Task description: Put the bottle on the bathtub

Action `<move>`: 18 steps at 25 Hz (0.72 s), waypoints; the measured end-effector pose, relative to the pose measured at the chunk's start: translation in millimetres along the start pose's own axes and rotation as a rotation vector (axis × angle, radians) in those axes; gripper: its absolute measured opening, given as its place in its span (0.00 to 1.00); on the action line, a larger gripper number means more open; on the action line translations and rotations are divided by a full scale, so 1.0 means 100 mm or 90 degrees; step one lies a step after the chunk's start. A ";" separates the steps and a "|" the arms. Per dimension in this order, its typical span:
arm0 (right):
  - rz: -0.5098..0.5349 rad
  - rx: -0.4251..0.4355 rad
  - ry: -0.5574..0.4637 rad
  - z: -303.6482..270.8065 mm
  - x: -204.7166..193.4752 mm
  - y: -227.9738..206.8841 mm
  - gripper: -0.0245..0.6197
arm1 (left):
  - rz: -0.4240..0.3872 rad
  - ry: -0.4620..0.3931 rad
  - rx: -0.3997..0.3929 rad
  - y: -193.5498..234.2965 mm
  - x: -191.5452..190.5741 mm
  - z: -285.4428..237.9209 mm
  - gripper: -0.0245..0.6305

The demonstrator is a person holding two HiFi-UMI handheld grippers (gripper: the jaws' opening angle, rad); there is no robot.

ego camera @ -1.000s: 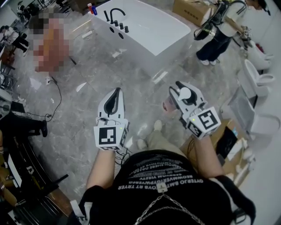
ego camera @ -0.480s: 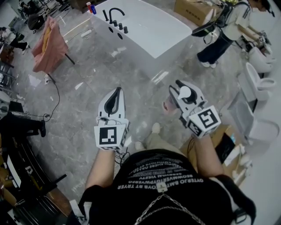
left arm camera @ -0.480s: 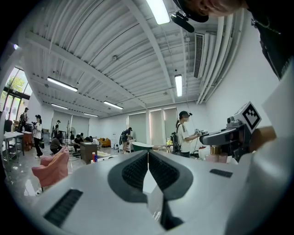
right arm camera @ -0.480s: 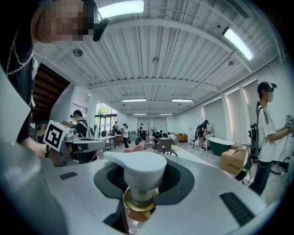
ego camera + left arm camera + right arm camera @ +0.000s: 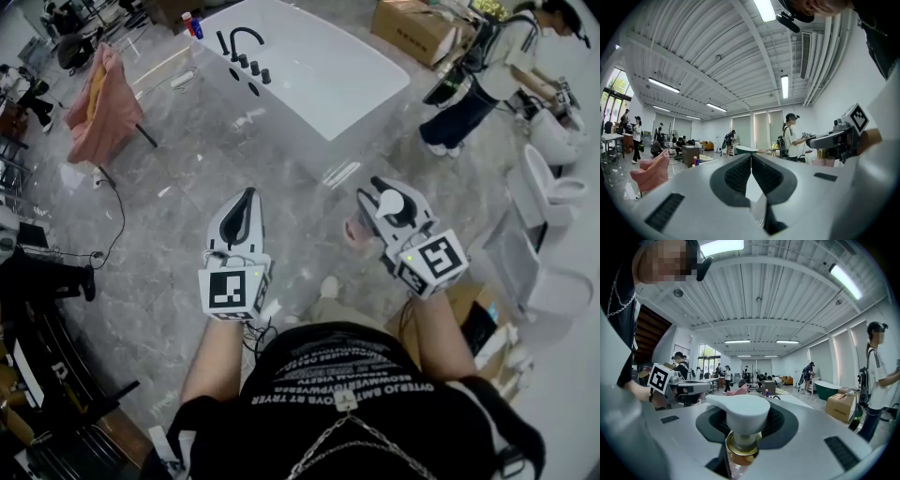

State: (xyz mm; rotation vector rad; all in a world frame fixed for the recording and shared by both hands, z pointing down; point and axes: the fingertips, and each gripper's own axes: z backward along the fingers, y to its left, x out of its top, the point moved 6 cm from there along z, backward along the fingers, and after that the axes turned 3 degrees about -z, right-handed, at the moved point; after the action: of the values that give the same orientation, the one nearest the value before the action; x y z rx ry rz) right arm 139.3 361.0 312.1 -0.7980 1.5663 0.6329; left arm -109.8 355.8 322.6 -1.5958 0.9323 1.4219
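A grey marble showroom floor (image 5: 178, 197) stretches ahead of a person who holds a claw in each hand. The white bathtub (image 5: 319, 66) lies far ahead and slightly left, with its black faucet (image 5: 246, 33) on the far left end. Another person (image 5: 478, 75) bends over at the far right near a cardboard box (image 5: 412, 23), and a pink cloth (image 5: 98, 94) hangs over a stand at the far left.

The right claw (image 5: 373, 192) pinches the bottle (image 5: 358, 228), a pink pump bottle. Its white pump head (image 5: 743, 413) and gold collar sit between the jaws in the right gripper view, and the body hangs below. The left claw (image 5: 248, 192) is pressed together on nothing, its dark pads meeting at the tip in the left gripper view (image 5: 751, 161).

The bottle is held over the floor on the near right, well apart from the tub, so the step in hand appears to be the carry. The next move likely calls for walking the right claw up to the tub. The bottle would then go down upright onto the flat surface of the rim, perhaps beside the faucet, before the jaws spread.
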 end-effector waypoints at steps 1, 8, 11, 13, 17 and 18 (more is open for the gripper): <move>-0.002 0.002 0.001 -0.02 0.01 -0.04 0.22 | 0.001 0.002 0.001 0.00 0.00 -0.04 0.04; 0.002 0.027 -0.003 -0.17 0.05 -0.35 0.22 | -0.004 -0.005 0.013 -0.06 0.06 -0.41 0.04; -0.002 0.041 -0.004 -0.18 0.07 -0.52 0.22 | 0.001 -0.008 0.022 -0.14 0.11 -0.54 0.04; 0.003 0.046 -0.006 -0.20 0.12 -0.64 0.22 | -0.005 -0.010 0.030 -0.18 0.13 -0.63 0.04; 0.026 0.060 -0.007 -0.21 0.17 -0.82 0.22 | -0.001 -0.006 0.046 -0.29 0.13 -0.73 0.04; 0.027 0.064 -0.009 -0.21 0.17 -0.86 0.22 | 0.004 -0.005 0.050 -0.32 0.13 -0.76 0.04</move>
State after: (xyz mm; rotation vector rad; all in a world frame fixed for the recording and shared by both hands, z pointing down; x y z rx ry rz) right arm 192.8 289.3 302.1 -0.6854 1.5920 0.5842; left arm -48.5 300.2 316.5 -1.5306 0.9774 1.3777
